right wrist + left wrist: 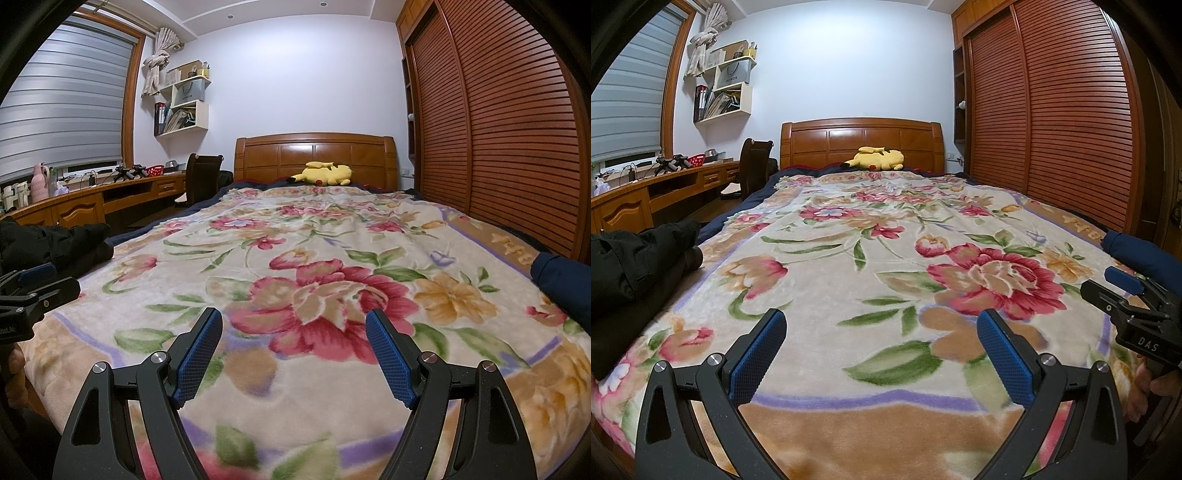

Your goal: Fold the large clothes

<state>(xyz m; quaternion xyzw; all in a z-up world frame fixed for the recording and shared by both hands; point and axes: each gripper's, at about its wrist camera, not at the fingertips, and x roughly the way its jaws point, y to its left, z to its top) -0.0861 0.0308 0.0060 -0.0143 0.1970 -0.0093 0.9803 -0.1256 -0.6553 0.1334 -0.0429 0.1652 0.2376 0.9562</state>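
Observation:
A black garment [631, 266] lies bunched at the left edge of the bed, also in the right wrist view [55, 243]. A dark blue garment [1141, 254] lies at the right edge, also in the right wrist view [565, 284]. My left gripper [881, 321] is open and empty above the floral blanket [886, 258] near the foot of the bed. My right gripper [293, 321] is open and empty beside it, to its right. Each gripper shows at the edge of the other's view: the right one [1123, 291], the left one [40, 280].
A yellow plush toy [877, 158] lies by the wooden headboard [860, 140]. A slatted wardrobe [1052, 122] runs along the right side. A wooden desk [646, 195] with a chair [753, 166] stands at the left under the window.

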